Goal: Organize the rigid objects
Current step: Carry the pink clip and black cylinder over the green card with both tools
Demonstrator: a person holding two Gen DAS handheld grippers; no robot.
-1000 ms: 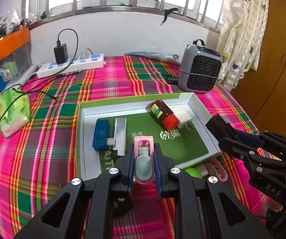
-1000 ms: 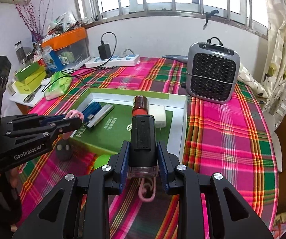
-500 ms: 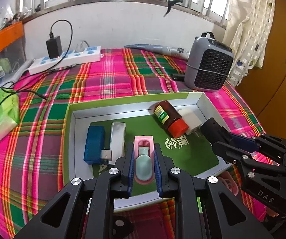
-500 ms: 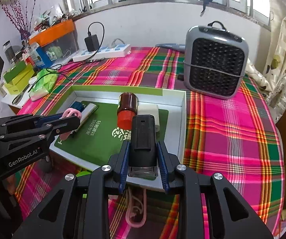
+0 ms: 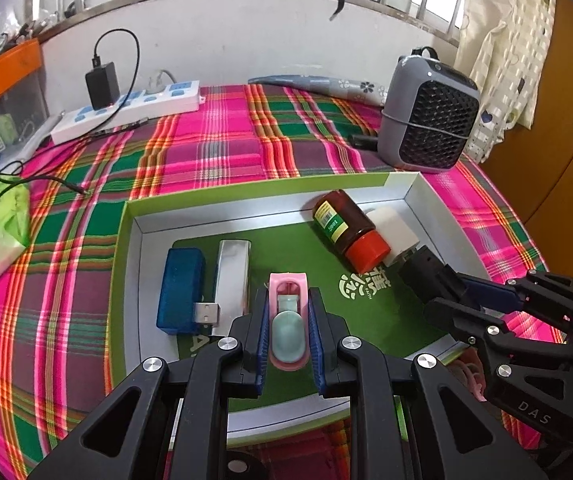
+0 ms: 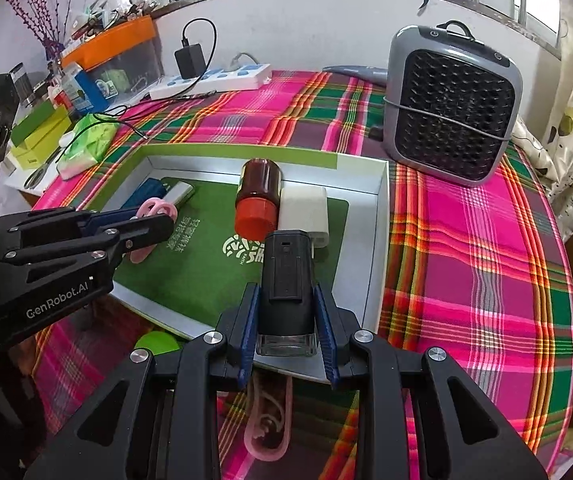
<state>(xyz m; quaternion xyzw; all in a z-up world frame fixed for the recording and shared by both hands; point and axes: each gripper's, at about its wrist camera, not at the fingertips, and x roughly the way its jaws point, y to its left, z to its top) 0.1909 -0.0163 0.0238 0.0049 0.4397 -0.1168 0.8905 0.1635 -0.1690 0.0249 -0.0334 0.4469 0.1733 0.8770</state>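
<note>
A barred window runs above a white wall, and below it a bench (image 5: 214,148) spreads under a pink, green and orange plaid cloth. At its far right corner stands a grey heater (image 6: 452,106) with a black honeycomb grille; a white power strip (image 5: 126,110) with a black charger plugged in lies along the wall.

In the middle of the bench sits a shallow tray (image 5: 134,280) with green outer sides, silver inner walls and a green mat. On the mat lie a brown bottle (image 5: 346,228) with a red cap, on its side, touching a white charger block (image 6: 304,210) beside it. At the left end a blue USB stick (image 5: 180,290) and a silver bar (image 5: 232,276) lie side by side.

The right hand-held gripper (image 6: 286,336) is clamped on a black rectangular device with a clear base (image 6: 286,292), held over the tray's near edge just in front of the white charger block. The left hand-held gripper (image 5: 288,340) is closed on a small pink case with a pale green oval inset (image 5: 288,320), held above the mat next to the silver bar.

A pink loop-shaped item (image 6: 266,420) and a green disc (image 6: 156,342) lie on the cloth in front of the tray.
</note>
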